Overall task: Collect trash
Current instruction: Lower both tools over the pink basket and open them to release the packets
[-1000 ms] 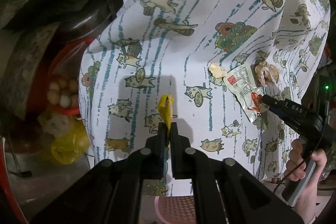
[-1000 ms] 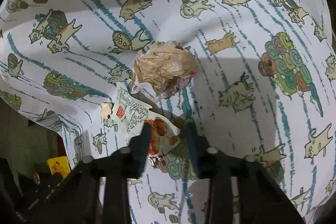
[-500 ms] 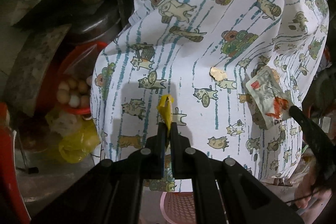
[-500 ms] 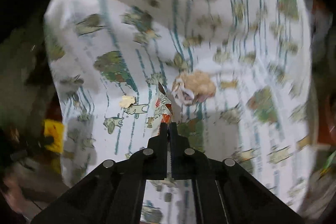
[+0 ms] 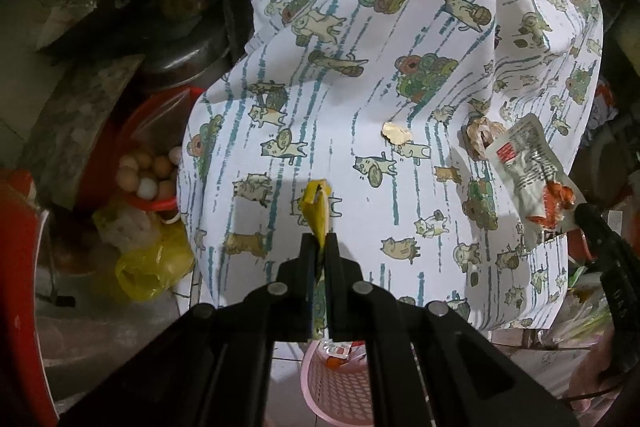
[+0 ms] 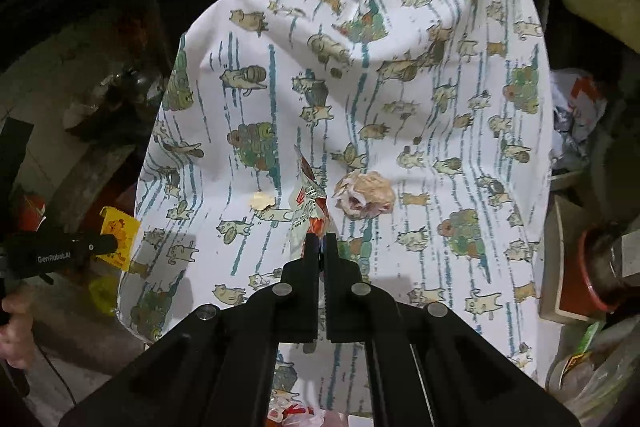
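Observation:
My left gripper is shut on a yellow wrapper and holds it above the cat-print cloth. My right gripper is shut on a white and red sauce packet, lifted off the cloth; the packet also shows in the left wrist view. A crumpled tissue ball and a small tan scrap lie on the cloth. The scrap and the tissue ball also show in the left wrist view. A pink mesh basket with some trash sits below the cloth's front edge.
A red basin of eggs and a yellow plastic bag are to the left of the cloth. Dark pots and clutter stand behind. A red-rimmed container and bags crowd the right side.
My right gripper shut on the sauce packet and lifted it off the cloth, pulling back. My left gripper pulled back with the yellow wrapper still held.

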